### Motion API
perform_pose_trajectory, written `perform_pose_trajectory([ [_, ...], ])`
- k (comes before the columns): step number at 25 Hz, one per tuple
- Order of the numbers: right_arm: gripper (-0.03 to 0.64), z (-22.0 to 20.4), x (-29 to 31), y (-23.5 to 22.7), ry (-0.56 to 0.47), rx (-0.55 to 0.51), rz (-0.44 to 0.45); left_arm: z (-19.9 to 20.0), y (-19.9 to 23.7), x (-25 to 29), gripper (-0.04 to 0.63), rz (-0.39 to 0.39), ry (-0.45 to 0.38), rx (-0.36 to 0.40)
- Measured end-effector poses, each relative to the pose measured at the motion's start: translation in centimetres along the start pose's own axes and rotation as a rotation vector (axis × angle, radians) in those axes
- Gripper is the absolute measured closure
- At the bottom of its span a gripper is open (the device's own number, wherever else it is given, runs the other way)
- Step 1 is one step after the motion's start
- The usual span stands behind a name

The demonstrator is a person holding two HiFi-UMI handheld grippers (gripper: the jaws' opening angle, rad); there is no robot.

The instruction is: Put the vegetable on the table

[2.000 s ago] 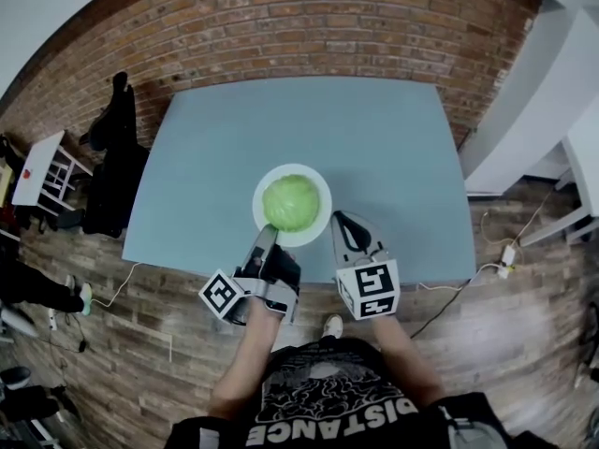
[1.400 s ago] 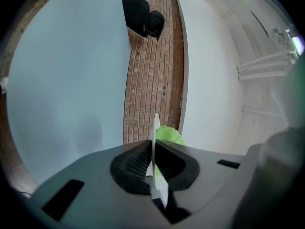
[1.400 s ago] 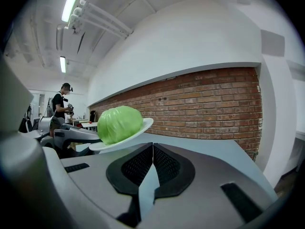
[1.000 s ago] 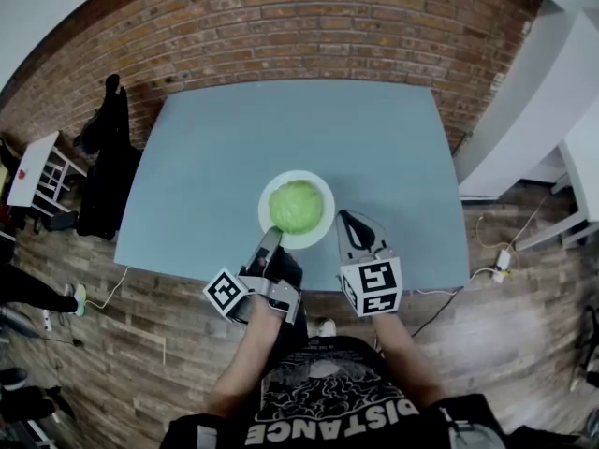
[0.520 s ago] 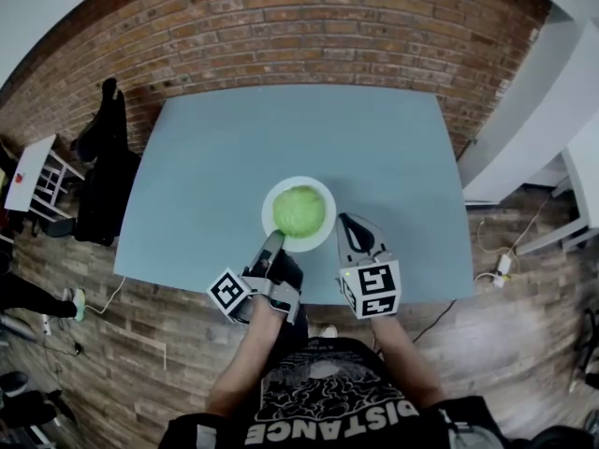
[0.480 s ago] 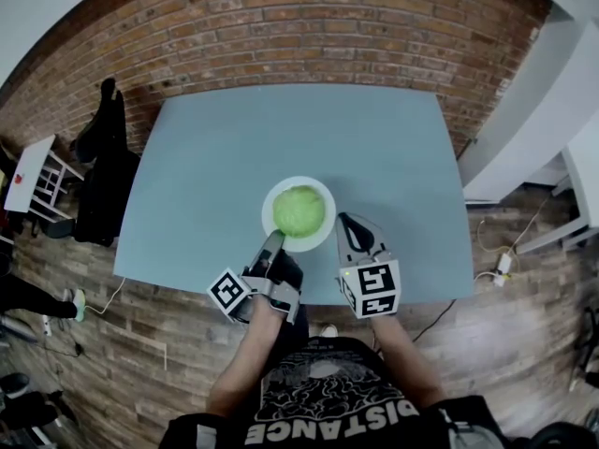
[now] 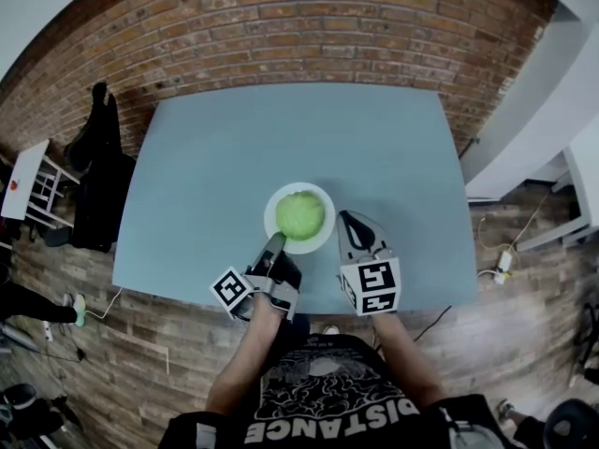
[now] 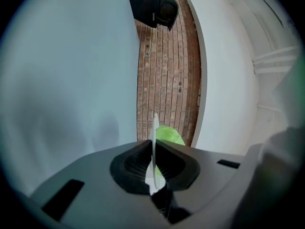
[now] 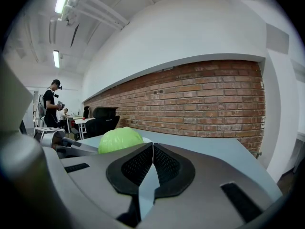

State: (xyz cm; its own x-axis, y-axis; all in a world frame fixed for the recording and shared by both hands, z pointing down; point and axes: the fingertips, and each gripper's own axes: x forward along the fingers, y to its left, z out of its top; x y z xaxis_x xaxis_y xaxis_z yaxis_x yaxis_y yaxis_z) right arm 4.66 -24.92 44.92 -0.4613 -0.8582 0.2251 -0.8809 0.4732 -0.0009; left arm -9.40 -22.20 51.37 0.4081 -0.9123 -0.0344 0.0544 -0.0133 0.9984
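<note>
While the left gripper (image 7: 274, 242) bites the white plate (image 7: 326, 236) at its 7 o'clock rim, jaws pinched on the thin lip, the green cabbage (image 7: 299, 215) sits in the plate's middle, over the blue-grey table (image 7: 225, 148) toward its 6 o'clock side. The right gripper (image 7: 348, 219) is just beside the plate at 4 o'clock, jaws pressed together on nothing. A brick wall (image 7: 374, 26) runs along the table's 12 o'clock edge
</note>
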Motion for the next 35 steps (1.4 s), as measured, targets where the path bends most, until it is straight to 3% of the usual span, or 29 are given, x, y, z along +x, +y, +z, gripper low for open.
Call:
perform_pose_trajectory([
  [35,0.607,-2.7,5.3,-0.4,0.077,0.046,-0.032,2.7,10.2,2.4,0.574,0.300,0.141,0.088],
])
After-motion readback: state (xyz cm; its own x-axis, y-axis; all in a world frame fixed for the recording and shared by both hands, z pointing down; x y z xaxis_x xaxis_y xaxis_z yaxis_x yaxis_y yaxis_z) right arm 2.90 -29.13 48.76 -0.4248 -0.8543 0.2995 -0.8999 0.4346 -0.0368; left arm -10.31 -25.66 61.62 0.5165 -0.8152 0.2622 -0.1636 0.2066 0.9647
